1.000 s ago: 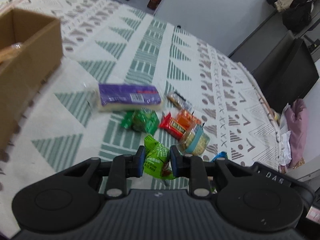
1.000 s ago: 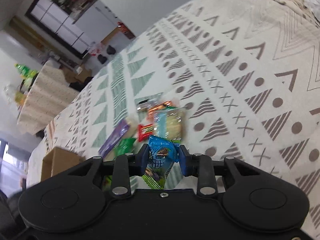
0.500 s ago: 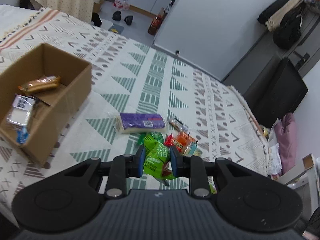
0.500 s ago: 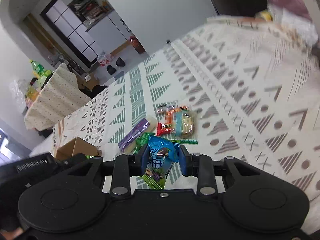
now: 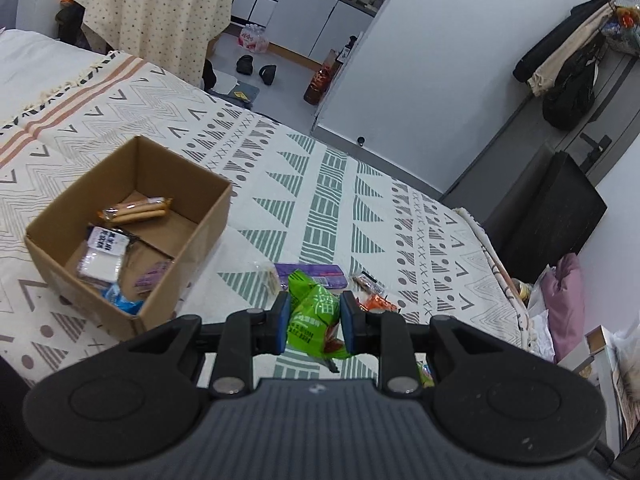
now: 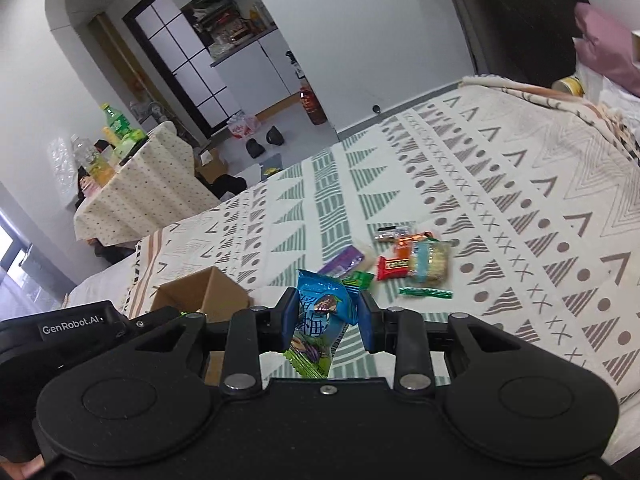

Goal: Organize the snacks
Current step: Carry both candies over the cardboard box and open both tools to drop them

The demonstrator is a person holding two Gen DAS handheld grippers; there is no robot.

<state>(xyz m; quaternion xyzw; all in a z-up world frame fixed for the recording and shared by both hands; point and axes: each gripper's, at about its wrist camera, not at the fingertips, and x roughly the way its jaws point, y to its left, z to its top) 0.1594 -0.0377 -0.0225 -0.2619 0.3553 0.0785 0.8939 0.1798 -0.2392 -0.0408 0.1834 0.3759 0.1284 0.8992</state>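
My left gripper [image 5: 314,322] is shut on a green snack packet [image 5: 314,316], held well above the patterned bedspread [image 5: 304,184]. An open cardboard box [image 5: 132,224] with several snacks inside sits on the bed to its left. My right gripper [image 6: 329,320] is shut on a blue snack packet [image 6: 322,312], also held high. The box [image 6: 202,294] shows at its lower left, with the left gripper's body in front of it. A pile of loose snacks lies on the bed: a purple pack [image 5: 316,271] [image 6: 344,259], a red bar [image 6: 392,267], a clear cracker pack [image 6: 430,259].
A thin green stick pack [image 6: 426,292] lies beside the pile. A draped side table [image 5: 160,8] with bottles stands beyond the bed. A dark cabinet [image 5: 556,216] stands at the bed's right side, with a pink cushion [image 5: 568,296] near it.
Both grippers have risen and pulled back from the pile, each keeping its packet. The box has come fully into the left wrist view.
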